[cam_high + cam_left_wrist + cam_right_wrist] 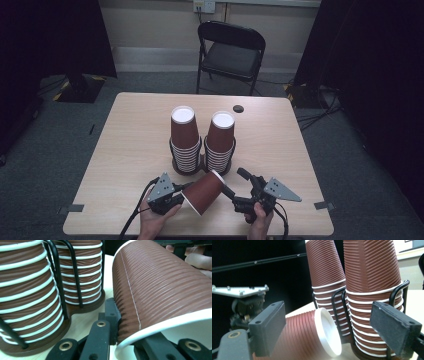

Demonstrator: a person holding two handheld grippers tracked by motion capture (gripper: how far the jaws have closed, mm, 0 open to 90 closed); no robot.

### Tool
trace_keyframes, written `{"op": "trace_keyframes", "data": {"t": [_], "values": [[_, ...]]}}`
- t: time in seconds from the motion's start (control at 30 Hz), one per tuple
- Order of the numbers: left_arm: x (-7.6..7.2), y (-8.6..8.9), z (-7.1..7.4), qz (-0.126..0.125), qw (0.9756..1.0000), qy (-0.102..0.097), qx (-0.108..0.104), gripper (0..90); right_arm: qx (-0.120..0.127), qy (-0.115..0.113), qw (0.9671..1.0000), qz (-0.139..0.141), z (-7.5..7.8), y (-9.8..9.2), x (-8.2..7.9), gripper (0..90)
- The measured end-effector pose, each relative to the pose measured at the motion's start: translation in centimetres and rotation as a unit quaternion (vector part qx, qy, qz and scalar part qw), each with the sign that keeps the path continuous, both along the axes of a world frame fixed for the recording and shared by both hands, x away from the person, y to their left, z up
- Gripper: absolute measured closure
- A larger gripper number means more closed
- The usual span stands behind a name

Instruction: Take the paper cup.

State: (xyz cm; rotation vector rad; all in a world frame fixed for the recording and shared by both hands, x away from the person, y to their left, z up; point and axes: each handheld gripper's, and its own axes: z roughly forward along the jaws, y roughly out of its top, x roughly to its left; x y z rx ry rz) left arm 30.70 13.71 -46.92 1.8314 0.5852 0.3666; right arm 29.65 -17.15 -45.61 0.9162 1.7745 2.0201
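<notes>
Pale wood-grain desk [125, 150] on grey carpet carries all items. At its near edge, the left gripper [172, 196] is clamped on the white rim of one loose brown ribbed paper cup [204, 191]; one jaw sits outside the wall, the other inside the mouth. That cup lies tilted on its side, its white base pointing toward the right gripper [240, 187]. The right gripper stands just beside that base with its jaws parted and nothing between them; the cup is clear of its pads. Just behind are two black wire cup holders, each holding one stack of inverted brown cups: left stack [185, 140], right stack [220, 142]. Farther off, one small dark round disc [238, 108] lies on the desk. Beyond the desk stands one black folding chair [231, 52].
</notes>
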Motion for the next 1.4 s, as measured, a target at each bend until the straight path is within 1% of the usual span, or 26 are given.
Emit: {"op": "trace_keyframes", "data": {"t": [0.03,0.1,0.13,0.2,0.27,0.3,0.33,0.37,0.43,0.47,0.53,0.6,0.63,0.67,0.7,0.77,0.87,0.9,0.97,1.03,1.1,1.13,1.23,1.3,1.33,1.4], "values": [[0.0,0.1,0.1,0.001,1.0,0.001,0.003,85.8,-0.009,-0.003,1.0,-0.002,-0.1,0.0,-0.1,12.5],[0.2,0.1,0.3,-0.001,0.9999,0.006,0.012,85.8,-0.012,-0.007,0.9999,-0.003,-0.4,0.2,-0.2,15.0],[0.3,0.2,0.5,0.0,0.9997,0.009,0.023,85.8,-0.01,-0.009,0.9999,-0.002,-0.5,0.2,-0.3,15.7],[0.5,0.2,0.6,-0.003,0.9995,0.016,0.027,85.8,-0.005,-0.012,0.9999,-0.005,-0.7,0.2,-0.5,16.3],[0.8,0.3,0.9,-0.008,0.9988,0.027,0.039,85.8,0.002,-0.015,0.9999,-0.003,-0.8,0.2,-0.7,16.8],[0.9,0.2,1.0,-0.011,0.9984,0.028,0.047,85.8,-0.001,-0.016,0.9999,0.001,-0.8,0.3,-0.7,18.1],[1.0,0.2,1.1,-0.014,0.9977,0.035,0.056,85.8,-0.009,-0.012,0.9999,0.002,-0.7,0.3,-0.8,18.2],[1.1,0.1,1.2,-0.019,0.9972,0.038,0.062,85.8,-0.032,-0.009,0.9994,0.006,-0.6,0.4,-0.9,18.3],[1.2,-0.2,1.6,-0.028,0.9952,0.043,0.083,85.9,-0.063,-0.007,0.9979,0.012,-0.6,0.6,-0.9,18.2],[1.3,-0.3,1.7,-0.029,0.9943,0.044,0.092,85.9,-0.081,-0.013,0.9966,0.008,-0.6,0.7,-1.0,18.3],[1.3,-0.4,1.9,-0.031,0.9936,0.049,0.097,85.9,-0.102,-0.025,0.9945,-0.001,-0.6,1.0,-1.2,18.3],[1.5,-0.5,2.1,-0.035,0.9926,0.052,0.104,85.9,-0.131,-0.041,0.9903,0.023,-0.6,1.1,-1.1,18.3],[1.6,-0.6,2.3,-0.036,0.9915,0.053,0.113,85.8,-0.141,-0.048,0.9881,0.038,-0.6,1.2,-1.0,18.3],[1.7,-0.6,2.4,-0.033,0.9909,0.058,0.117,85.9,-0.155,-0.045,0.986,0.043,-0.6,1.3,-1.0,18.3],[1.8,-0.7,2.6,-0.033,0.9904,0.059,0.121,85.9,-0.162,-0.045,0.9846,0.048,-0.6,1.3,-1.1,18.4],[2.0,-0.7,2.8,-0.035,0.9891,0.07,0.125,85.9,-0.164,-0.053,0.983,0.065,-0.6,1.3,-1.2,18.3],[2.3,-1.0,3.2,-0.037,0.9859,0.082,0.142,85.9,-0.164,-0.061,0.982,0.071,-0.6,1.4,-1.4,17.8],[2.4,-1.0,3.3,-0.039,0.9846,0.083,0.149,86.0,-0.169,-0.067,0.9805,0.074,-0.6,1.4,-1.5,17.0],[2.5,-1.1,3.5,-0.041,0.9829,0.088,0.156,86.0,-0.187,-0.065,0.9758,0.093,-0.5,1.6,-1.6,14.8],[2.6,-1.2,3.7,-0.042,0.9806,0.092,0.168,86.0,-0.204,-0.066,0.9726,0.089,-0.6,1.8,-1.7,14.9],[2.7,-1.6,3.8,-0.045,0.9797,0.098,0.169,86.0,-0.221,-0.069,0.969,0.086,-0.7,1.9,-1.6,14.0],[2.8,-1.7,3.9,-0.049,0.9764,0.103,0.184,85.9,-0.229,-0.073,0.9669,0.085,-0.8,2.0,-1.6,13.5],[3.1,-2.1,3.7,-0.056,0.972,0.116,0.197,85.9,-0.259,-0.09,0.9582,0.079,-1.0,2.4,-1.7,13.3],[3.2,-2.2,3.7,-0.056,0.9707,0.125,0.198,86.0,-0.277,-0.099,0.9527,0.077,-1.0,2.7,-1.8,13.1],[3.3,-2.3,3.7,-0.058,0.9694,0.132,0.199,86.0,-0.287,-0.105,0.9489,0.08,-1.1,2.8,-1.8,13.1],[3.5,-2.3,3.7,-0.06,0.9682,0.139,0.199,85.9,-0.305,-0.115,0.942,0.079,-1.1,3.0,-1.8,11.5]]}}
